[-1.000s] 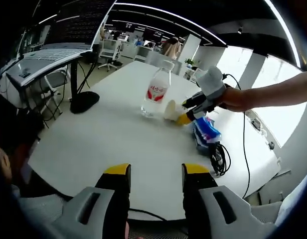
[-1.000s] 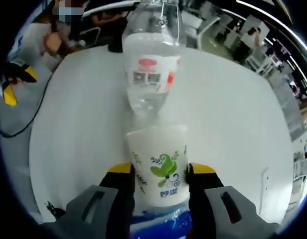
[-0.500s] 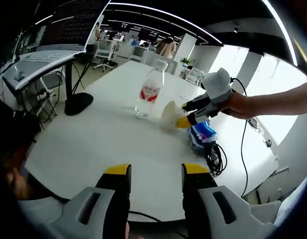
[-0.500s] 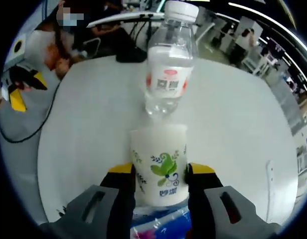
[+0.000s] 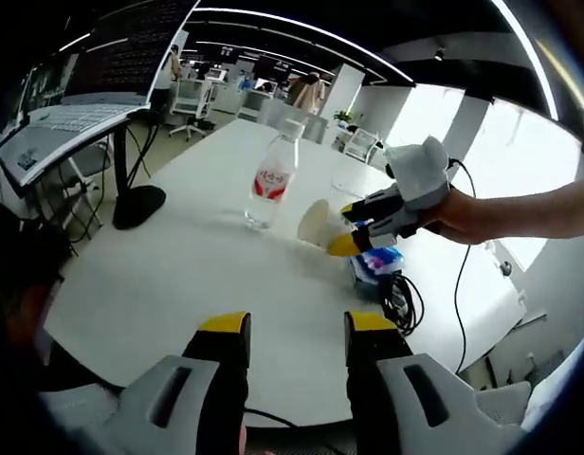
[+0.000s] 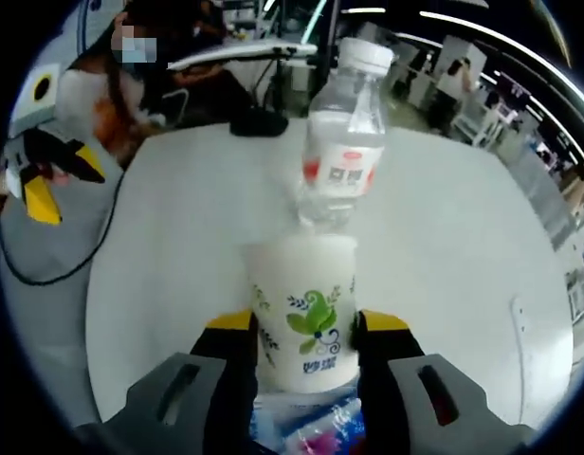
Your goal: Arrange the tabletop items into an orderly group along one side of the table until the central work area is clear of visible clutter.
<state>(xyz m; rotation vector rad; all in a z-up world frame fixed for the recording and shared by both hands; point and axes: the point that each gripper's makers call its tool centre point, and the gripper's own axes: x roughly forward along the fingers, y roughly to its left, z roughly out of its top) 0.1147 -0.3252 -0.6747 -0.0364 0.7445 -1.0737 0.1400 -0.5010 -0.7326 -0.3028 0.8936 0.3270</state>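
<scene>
So the right gripper (image 6: pixel 305 332) has a paper cup (image 6: pixel 301 308) pinched between its yellow-tipped jaws, one jaw pressed against each side of it. The cup is white with a green leaf print and some lettering. In the left gripper view you can see that same gripper (image 5: pixel 354 227) coming in from the right, held by a hand (image 5: pixel 458 210), with the cup (image 5: pixel 314 223) carried tipped over on its side, off the table (image 5: pixel 178 275).

Right behind the cup in the right gripper view is a clear water bottle (image 6: pixel 341 142) with a white cap and a red and white label, standing upright on the white table (image 6: pixel 463 246). In the left gripper view the bottle (image 5: pixel 270 175) stands just left of the cup, close to it but apart.

Below the held cup there's a blue packet (image 6: pixel 306 427) with some pink on it. The left gripper view has the packet (image 5: pixel 373 265) lying on the table under the right gripper, with a coiled black cable (image 5: pixel 398 299) just beside it, toward the table's right edge.

The left gripper (image 5: pixel 284 332) hovers low at the near edge of the table with its jaws spread apart and nothing between them. It also shows up at the left edge of the right gripper view (image 6: pixel 45 180), well apart from the cup.
</scene>
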